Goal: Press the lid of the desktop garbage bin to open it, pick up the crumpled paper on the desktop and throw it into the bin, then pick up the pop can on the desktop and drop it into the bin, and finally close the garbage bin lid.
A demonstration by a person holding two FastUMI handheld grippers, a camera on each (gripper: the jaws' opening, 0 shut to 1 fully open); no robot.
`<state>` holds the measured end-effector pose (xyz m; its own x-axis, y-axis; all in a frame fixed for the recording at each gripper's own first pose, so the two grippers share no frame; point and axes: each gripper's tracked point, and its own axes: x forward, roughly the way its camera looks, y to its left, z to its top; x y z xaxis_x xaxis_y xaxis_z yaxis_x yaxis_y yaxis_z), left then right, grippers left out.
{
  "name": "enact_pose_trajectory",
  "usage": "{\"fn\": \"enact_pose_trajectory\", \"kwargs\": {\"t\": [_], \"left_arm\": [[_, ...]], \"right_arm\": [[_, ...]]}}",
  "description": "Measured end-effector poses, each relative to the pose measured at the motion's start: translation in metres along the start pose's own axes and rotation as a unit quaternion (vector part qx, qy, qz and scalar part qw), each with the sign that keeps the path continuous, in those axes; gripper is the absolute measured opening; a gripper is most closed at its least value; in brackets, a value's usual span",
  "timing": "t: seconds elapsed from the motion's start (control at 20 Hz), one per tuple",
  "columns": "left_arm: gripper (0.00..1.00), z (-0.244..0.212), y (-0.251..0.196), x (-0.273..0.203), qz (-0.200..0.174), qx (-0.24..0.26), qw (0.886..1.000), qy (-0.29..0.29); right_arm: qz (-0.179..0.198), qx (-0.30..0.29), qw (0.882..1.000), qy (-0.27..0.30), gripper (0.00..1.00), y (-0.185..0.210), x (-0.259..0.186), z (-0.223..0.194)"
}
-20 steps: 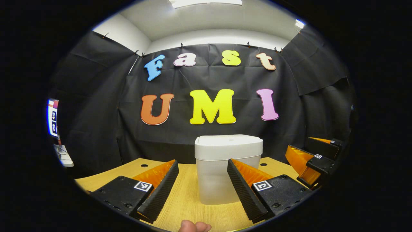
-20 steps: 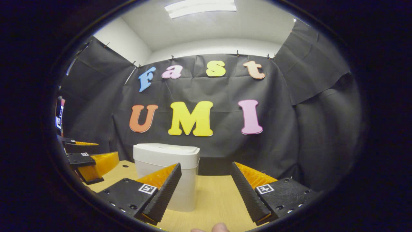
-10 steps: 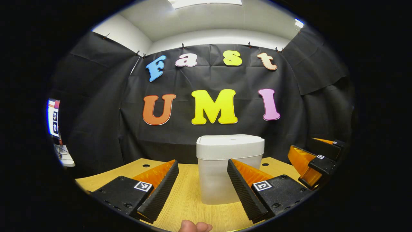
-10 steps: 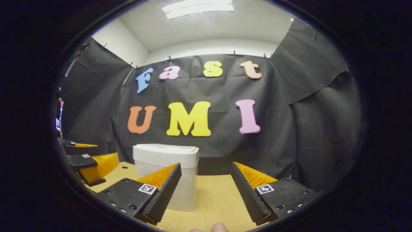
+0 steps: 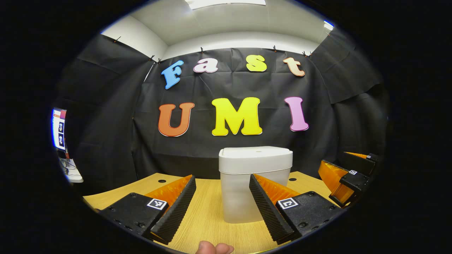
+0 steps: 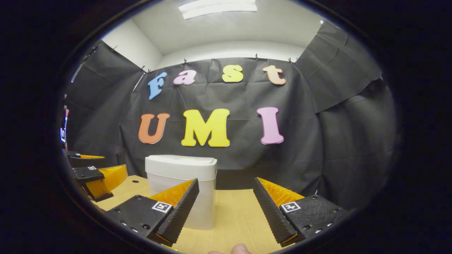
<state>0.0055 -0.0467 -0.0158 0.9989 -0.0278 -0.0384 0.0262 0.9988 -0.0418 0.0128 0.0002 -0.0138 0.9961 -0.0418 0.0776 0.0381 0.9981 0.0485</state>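
Observation:
A white desktop bin (image 5: pixel 254 183) with its lid (image 5: pixel 256 158) down stands on the wooden desk (image 5: pixel 208 218), straight ahead in the left gripper view. My left gripper (image 5: pixel 222 206) is open and empty, short of the bin. At the right edge of that view is the right gripper (image 5: pixel 348 176), held off the desk. In the right gripper view the bin (image 6: pixel 182 187) stands left of centre, partly behind one finger. My right gripper (image 6: pixel 226 208) is open with bare desk between its fingers. The left gripper (image 6: pixel 93 174) hangs at the left edge.
The black cloth wall hangs close behind the bin. Small round holes (image 5: pixel 158 181) mark the desk's far side. A screen (image 5: pixel 58 128) and a white shelf stand at the far left. A fingertip (image 5: pixel 213 248) peeks in at the bottom.
Both views have drifted slightly: the bin sits a little further right in the left gripper view, and the right gripper view has tipped a bit. Both grippers remain open.

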Motion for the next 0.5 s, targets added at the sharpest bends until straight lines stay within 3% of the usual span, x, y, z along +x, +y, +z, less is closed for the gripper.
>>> {"fn": "enact_pose_trajectory", "kwargs": {"t": [0.5], "left_arm": [[0.98,0.0038,-0.0019,-0.0066,-0.006,0.006,1.0,-0.004]], "right_arm": [[0.002,-0.003,1.0,0.002,0.96,0.0086,-0.0083,0.0035]]}}
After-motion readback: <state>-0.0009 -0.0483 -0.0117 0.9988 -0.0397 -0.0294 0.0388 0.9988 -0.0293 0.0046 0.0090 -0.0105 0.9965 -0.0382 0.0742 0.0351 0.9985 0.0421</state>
